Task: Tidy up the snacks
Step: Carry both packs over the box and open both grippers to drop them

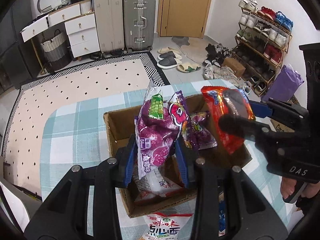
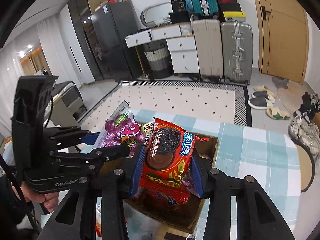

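Note:
My left gripper [image 1: 156, 150] is shut on a purple grape candy bag [image 1: 154, 132] and holds it upright over an open cardboard box [image 1: 112, 132] on the checked table. My right gripper [image 2: 166, 164] is shut on a red Oreo packet [image 2: 168, 152], also above the box [image 2: 215, 146]. The right gripper [image 1: 238, 118] with the red packet [image 1: 226, 116] shows at the right of the left wrist view. The left gripper [image 2: 112, 142] with the purple bag [image 2: 118, 130] shows at the left of the right wrist view. More snack packets [image 1: 160, 188] lie inside the box.
A white noodle snack bag [image 1: 164, 228] lies on the blue-and-white checked tablecloth [image 1: 76, 124] in front of the box. Beyond the table are a patterned rug [image 1: 80, 84], suitcases [image 1: 138, 20], drawers, a shoe rack [image 1: 264, 46] and a purple bag [image 1: 284, 84].

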Demonstrator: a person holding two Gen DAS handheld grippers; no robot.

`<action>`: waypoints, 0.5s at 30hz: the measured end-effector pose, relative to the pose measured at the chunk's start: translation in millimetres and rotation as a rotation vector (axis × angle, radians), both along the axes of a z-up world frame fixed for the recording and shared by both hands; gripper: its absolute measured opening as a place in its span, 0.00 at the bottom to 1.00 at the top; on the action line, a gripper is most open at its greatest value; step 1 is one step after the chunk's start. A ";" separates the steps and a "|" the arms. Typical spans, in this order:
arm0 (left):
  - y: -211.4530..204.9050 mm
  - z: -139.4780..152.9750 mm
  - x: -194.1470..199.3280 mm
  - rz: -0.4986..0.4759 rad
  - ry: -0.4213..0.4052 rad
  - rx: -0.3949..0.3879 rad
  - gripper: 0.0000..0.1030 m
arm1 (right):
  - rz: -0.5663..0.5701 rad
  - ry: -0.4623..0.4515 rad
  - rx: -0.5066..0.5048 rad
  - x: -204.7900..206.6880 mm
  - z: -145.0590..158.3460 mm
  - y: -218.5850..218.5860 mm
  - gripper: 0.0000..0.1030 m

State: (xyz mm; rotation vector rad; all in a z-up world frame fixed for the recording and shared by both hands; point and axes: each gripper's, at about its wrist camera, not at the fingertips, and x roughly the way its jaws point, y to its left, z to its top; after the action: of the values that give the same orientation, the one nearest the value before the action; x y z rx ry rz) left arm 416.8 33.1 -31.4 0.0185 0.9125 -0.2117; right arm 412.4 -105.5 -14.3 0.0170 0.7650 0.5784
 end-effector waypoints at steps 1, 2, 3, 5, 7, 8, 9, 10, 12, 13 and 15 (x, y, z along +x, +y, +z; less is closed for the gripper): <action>1.4 -5.1 0.9 -0.003 0.004 0.002 0.33 | 0.000 0.010 -0.006 4.0 -5.6 0.9 0.42; -0.7 -9.5 5.6 -0.005 0.012 0.006 0.34 | 0.000 0.015 -0.010 5.2 -10.2 1.5 0.42; -1.5 -14.1 8.6 -0.004 0.019 0.008 0.34 | 0.000 0.020 -0.020 8.1 -14.6 3.3 0.42; -2.2 -20.4 13.4 -0.003 0.027 0.006 0.34 | 0.000 0.024 -0.042 12.1 -21.7 6.7 0.42; -1.4 -25.0 17.4 0.005 0.028 0.016 0.35 | 0.002 0.025 -0.063 15.6 -26.6 9.5 0.43; -2.2 -27.9 19.7 0.002 0.038 0.026 0.35 | 0.007 0.022 -0.066 15.9 -28.0 10.4 0.44; -3.1 -30.0 20.8 -0.004 0.048 0.037 0.35 | 0.012 0.016 -0.071 15.9 -28.8 10.7 0.49; -4.7 -31.3 20.4 -0.004 0.047 0.049 0.37 | 0.009 0.005 -0.075 14.5 -28.6 9.4 0.54; -3.5 -30.0 15.9 -0.004 0.025 0.064 0.40 | 0.005 -0.018 -0.069 10.4 -25.5 8.2 0.60; -4.1 -27.6 14.0 -0.007 0.010 0.069 0.41 | 0.007 -0.020 -0.064 9.3 -24.0 7.2 0.62; -2.5 -23.0 9.3 -0.002 -0.010 0.075 0.52 | 0.001 -0.029 -0.059 6.6 -20.8 5.1 0.62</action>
State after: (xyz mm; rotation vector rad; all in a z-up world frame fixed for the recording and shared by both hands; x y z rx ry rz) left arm 426.1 30.6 -54.5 0.0899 0.9105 -0.1785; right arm 419.0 -100.4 -35.1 -0.0462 0.7537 0.5556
